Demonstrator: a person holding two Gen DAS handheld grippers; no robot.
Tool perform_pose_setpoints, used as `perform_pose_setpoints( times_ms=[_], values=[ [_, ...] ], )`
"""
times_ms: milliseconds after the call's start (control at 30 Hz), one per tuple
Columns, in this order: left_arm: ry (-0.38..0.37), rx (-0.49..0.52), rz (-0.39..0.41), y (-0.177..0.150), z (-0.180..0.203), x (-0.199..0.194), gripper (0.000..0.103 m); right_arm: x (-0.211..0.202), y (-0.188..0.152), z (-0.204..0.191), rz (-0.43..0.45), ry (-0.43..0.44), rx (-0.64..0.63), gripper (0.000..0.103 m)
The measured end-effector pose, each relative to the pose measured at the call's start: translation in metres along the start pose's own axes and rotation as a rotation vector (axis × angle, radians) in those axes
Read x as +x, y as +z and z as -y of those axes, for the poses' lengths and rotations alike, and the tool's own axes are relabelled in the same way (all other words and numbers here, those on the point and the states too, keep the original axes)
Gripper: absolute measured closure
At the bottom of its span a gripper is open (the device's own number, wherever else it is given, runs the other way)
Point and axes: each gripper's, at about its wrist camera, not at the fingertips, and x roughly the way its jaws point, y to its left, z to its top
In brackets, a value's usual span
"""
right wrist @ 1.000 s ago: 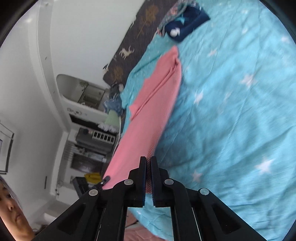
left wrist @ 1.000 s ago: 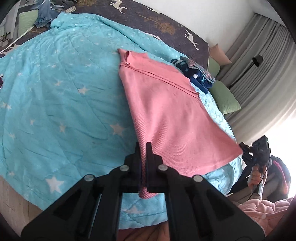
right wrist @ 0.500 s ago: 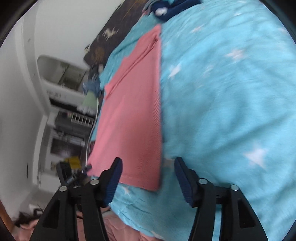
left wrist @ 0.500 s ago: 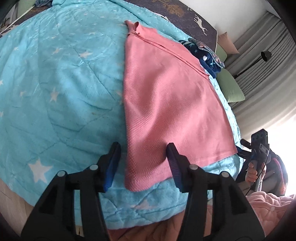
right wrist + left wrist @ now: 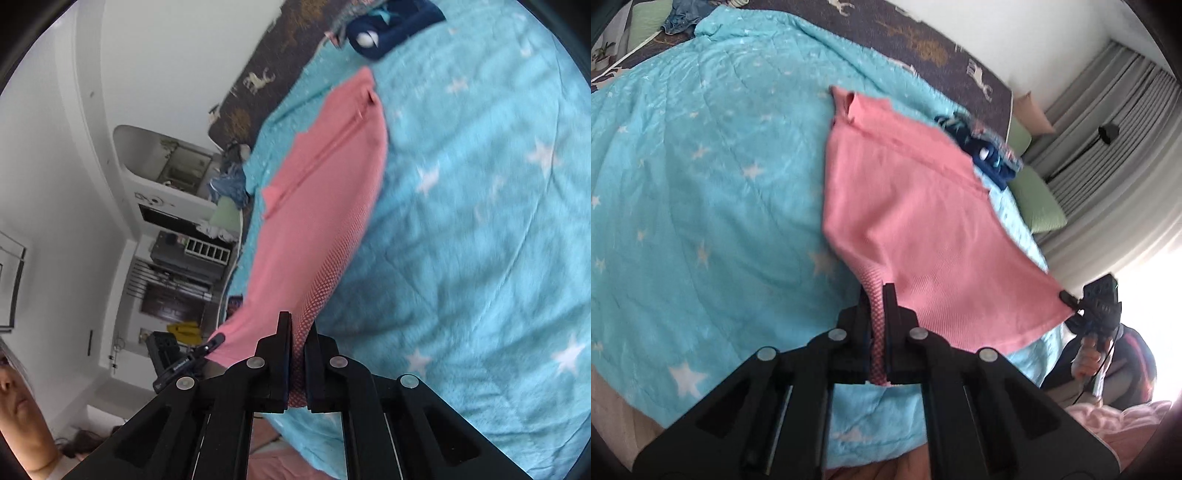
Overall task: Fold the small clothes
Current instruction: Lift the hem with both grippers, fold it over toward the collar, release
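Both grippers are clamped on the near hem of the pink garment (image 5: 916, 221), one at each corner. Both sets of jaws have just been closing, with pink fabric between them.

Left wrist view: the left gripper (image 5: 877, 295) sits at lower centre, jaws together on a bunched fold of pink knit that runs down between the fingers. From there the garment spreads up and to the right over the turquoise star quilt (image 5: 701, 184). Its far end, with a seam and a small flap, lies towards the top centre. The other near corner is lifted at the right edge, pinched by the right gripper (image 5: 1067, 297), which a hand (image 5: 1087, 356) holds.

Right wrist view: the right gripper (image 5: 297, 328) is at lower centre, jaws shut on the garment's edge. The pink cloth (image 5: 317, 192) stretches as a long strip towards the upper centre. The left gripper (image 5: 216, 339) grips the corner at lower left.

A dark blue garment (image 5: 391, 22) lies on the quilt beyond the pink one, near a dark deer-print cover (image 5: 923, 44). A green pillow (image 5: 1034, 199) sits at the right in the left wrist view. Edges are slightly blurred.
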Motion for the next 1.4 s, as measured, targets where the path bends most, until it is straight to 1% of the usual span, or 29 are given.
perform_pose_setpoints(
  times_ms=[100,233,333,467,567,633,700,733,767,867,933,1000,1033,1100,1133,1167,1200,1233,1267,1333,1367,1400],
  values=[
    [-0.032,0.012,0.045,0.016,0.008,-0.002,0.097,-0.001,0.009,-0.005,0.022,0.039,0.002,0.098],
    [-0.06,0.037,0.093,0.036,0.02,0.001,0.097,0.001,0.024,-0.013,0.049,0.061,-0.002,0.098],
    [-0.07,0.046,0.103,0.054,0.023,0.004,0.097,0.002,0.034,-0.022,0.065,0.08,-0.015,0.098],
    [-0.064,0.072,0.102,0.081,0.031,0.012,0.097,0.008,0.058,-0.037,0.085,0.098,-0.044,0.098],
    [-0.057,0.102,0.114,0.109,0.042,0.02,0.097,0.016,0.083,-0.047,0.101,0.096,-0.06,0.098],
    [-0.054,0.122,0.128,0.131,0.05,0.026,0.097,0.023,0.109,-0.053,0.123,0.086,-0.063,0.098],
    [-0.051,0.135,0.147,0.16,0.057,0.033,0.097,0.026,0.137,-0.058,0.146,0.08,-0.068,0.098],
    [-0.044,0.137,0.156,0.179,0.059,0.04,0.097,0.029,0.155,-0.062,0.167,0.074,-0.073,0.098],
    [-0.036,0.14,0.164,0.191,0.061,0.045,0.097,0.032,0.172,-0.066,0.187,0.071,-0.075,0.098],
    [-0.019,0.108,0.177,0.239,0.06,0.075,0.097,0.047,0.214,-0.073,0.229,0.068,-0.078,0.098],
    [0.028,0.092,0.166,0.267,0.054,0.107,0.097,0.066,0.245,-0.073,0.26,0.02,-0.086,0.098],
    [0.079,0.074,0.142,0.287,0.046,0.138,0.097,0.088,0.273,-0.066,0.278,-0.049,-0.078,0.098],
    [0.094,0.058,0.124,0.296,0.038,0.157,0.097,0.101,0.287,-0.059,0.282,-0.083,-0.075,0.097],
    [0.094,0.001,0.081,0.314,0.014,0.2,0.097,0.125,0.309,-0.039,0.29,-0.128,-0.051,0.095],
    [0.105,-0.026,0.064,0.319,0.004,0.216,0.096,0.14,0.321,-0.025,0.293,-0.179,-0.035,0.092],
    [0.143,-0.063,0.029,0.324,-0.012,0.238,0.093,0.152,0.33,-0.013,0.29,-0.232,-0.018,0.087],
    [0.171,-0.084,0.004,0.325,-0.021,0.25,0.088,0.167,0.337,0.004,0.279,-0.312,0.014,0.079],
    [0.189,-0.1,-0.014,0.325,-0.028,0.259,0.087,0.175,0.341,0.015,0.265,-0.378,0.038,0.076],
    [0.194,-0.11,-0.029,0.325,-0.036,0.264,0.086,0.183,0.342,0.028,0.247,-0.437,0.063,0.076],
    [0.179,-0.113,-0.023,0.324,-0.044,0.262,0.08,0.186,0.34,0.036,0.231,-0.43,0.057,0.075],
    [0.176,-0.128,0.001,0.324,-0.049,0.254,0.072,0.184,0.339,0.037,0.23,-0.43,0.042,0.073],
    [0.176,-0.148,0.027,0.324,-0.053,0.245,0.067,0.18,0.336,0.036,0.233,-0.445,0.023,0.068]
  ],
)
